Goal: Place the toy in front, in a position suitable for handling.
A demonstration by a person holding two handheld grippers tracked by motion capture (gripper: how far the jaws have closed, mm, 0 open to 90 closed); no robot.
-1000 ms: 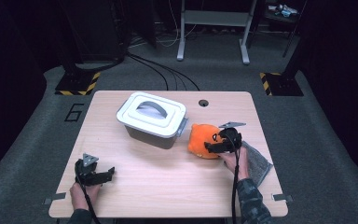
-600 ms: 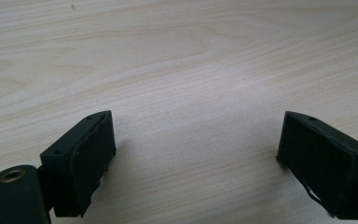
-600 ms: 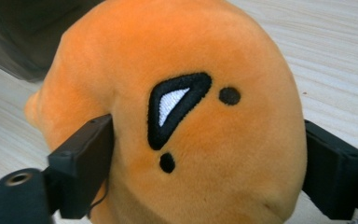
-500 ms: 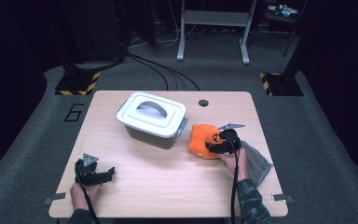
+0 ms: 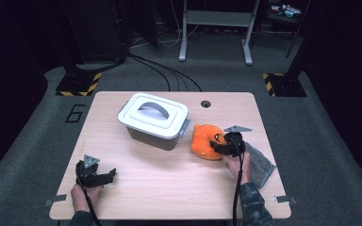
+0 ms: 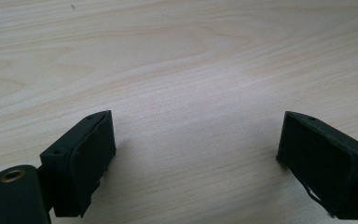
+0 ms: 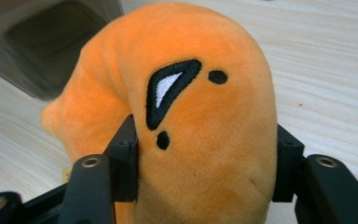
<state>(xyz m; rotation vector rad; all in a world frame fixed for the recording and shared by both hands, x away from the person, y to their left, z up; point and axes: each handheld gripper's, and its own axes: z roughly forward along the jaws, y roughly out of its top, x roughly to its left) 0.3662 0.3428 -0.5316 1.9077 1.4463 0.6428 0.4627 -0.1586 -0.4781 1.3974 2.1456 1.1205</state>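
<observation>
I have the right gripper [image 5: 219, 145] closed onto the orange plush [image 5: 206, 140], and its jaws have just been closing: in the right gripper view the two black jaws sit one on each side of the plush [image 7: 200, 121], their pads pressed into the fabric so that the toy bulges up between them. The embroidered black-and-white patch and two black dots on the plush face that camera. The plush sits on the table [image 5: 169, 188], right of centre, just beside the right end of the grey bin [image 5: 153, 120]; from above I can't tell whether the two touch. In the right gripper view a corner of the bin [image 7: 51, 42] shows blurred behind the plush at upper left. The bin has its white lid [image 5: 153, 111] on, handle up, and stands at an angle near the middle of the table. A grey cloth [image 5: 260, 165] lies at the right edge of the table, beside my right hand [image 5: 238, 162]. My left gripper [image 5: 104, 176] rests low over the near left corner, well apart from everything else. Its jaws stand wide apart in the left gripper view, with bare wood [image 6: 191, 93] between them and nothing held.
</observation>
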